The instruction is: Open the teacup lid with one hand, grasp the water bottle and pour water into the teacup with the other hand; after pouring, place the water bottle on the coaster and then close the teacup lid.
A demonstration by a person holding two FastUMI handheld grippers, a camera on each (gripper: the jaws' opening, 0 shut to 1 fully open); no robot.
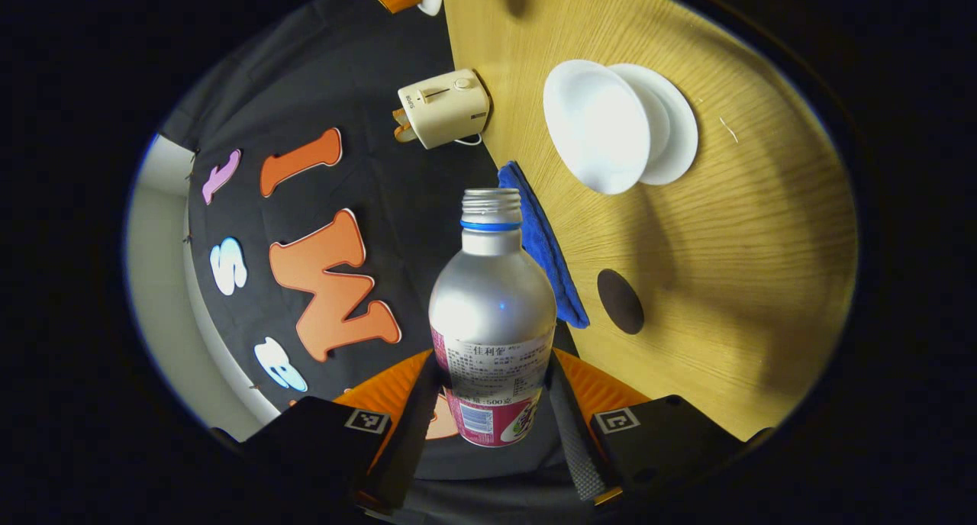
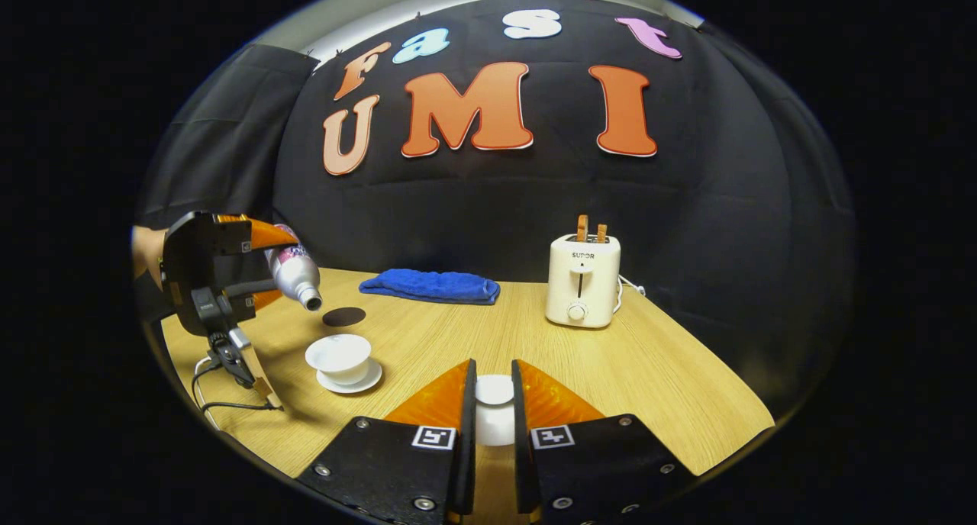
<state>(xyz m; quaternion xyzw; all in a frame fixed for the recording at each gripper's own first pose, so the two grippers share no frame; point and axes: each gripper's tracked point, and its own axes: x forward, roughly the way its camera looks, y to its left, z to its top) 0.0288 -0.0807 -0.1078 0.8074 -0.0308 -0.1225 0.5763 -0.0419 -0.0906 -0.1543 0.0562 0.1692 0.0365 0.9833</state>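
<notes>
In the left gripper view my left gripper (image 1: 494, 372) is shut on a silver water bottle (image 1: 492, 311) with an uncapped neck and a blue ring. The bottle points toward the open white teacup (image 1: 599, 128) on its saucer (image 1: 679, 120). A dark round coaster (image 1: 620, 301) lies nearer. In the right gripper view the bottle (image 2: 294, 275) is tilted, mouth down, just above and behind the teacup (image 2: 340, 355), held by the left gripper (image 2: 278, 269). My right gripper (image 2: 493, 366) is shut on the white teacup lid (image 2: 494, 414), low over the table, right of the cup.
A folded blue cloth (image 2: 430, 286) lies at the back of the wooden table (image 2: 649, 372). To its right, a cream toaster (image 2: 582, 281) with two slices stands near the table's right edge. A cable trails off the front left corner (image 2: 229, 403).
</notes>
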